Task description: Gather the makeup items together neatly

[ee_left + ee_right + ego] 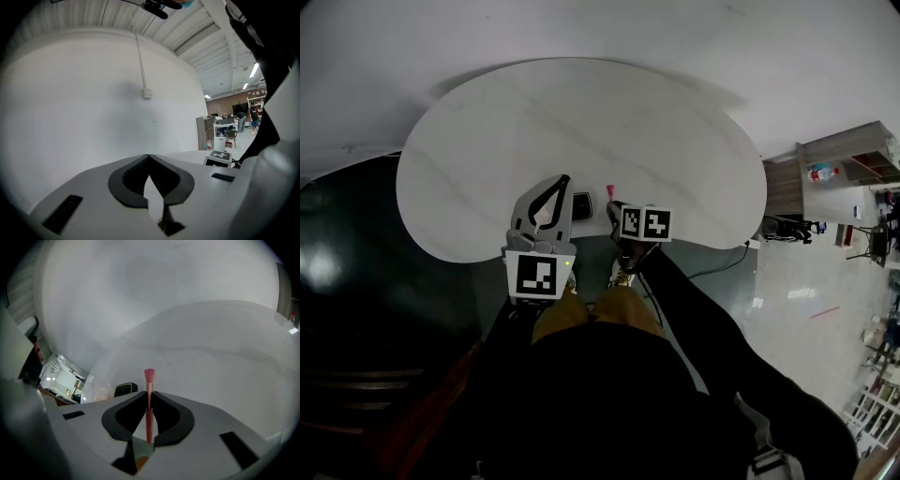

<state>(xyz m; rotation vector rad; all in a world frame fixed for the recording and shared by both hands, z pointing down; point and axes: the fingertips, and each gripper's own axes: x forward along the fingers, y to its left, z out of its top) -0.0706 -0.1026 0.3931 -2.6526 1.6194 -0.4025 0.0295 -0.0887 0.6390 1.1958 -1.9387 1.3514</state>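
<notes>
White, faintly veined tabletop forms the oval table (581, 112), which is taken in whole only by the head view. At its six o'clock edge the left gripper (563, 180) is aimed toward twelve o'clock. In the left gripper view its jaws are seen pressed together with nothing between them, and a bare wall with a small wall box (147, 93) is shown beyond.

Just to the right a dark flat case (581, 204) is laid on the table, clear of both tools. It is missed by the left gripper view but caught at about ten o'clock of the jaws in the right gripper view.

Further right, the right gripper (614, 208) is clamped on the handle of a pink makeup brush (149, 406), whose bristle head is pointed to twelve o'clock over the tabletop.

The only print made out is the black-and-white square pattern on each marker cube (540, 275). At three o'clock of the table a wooden shelf unit (844, 159) is seen, where a bottle (823, 172) is lying, its label too small to be read.
</notes>
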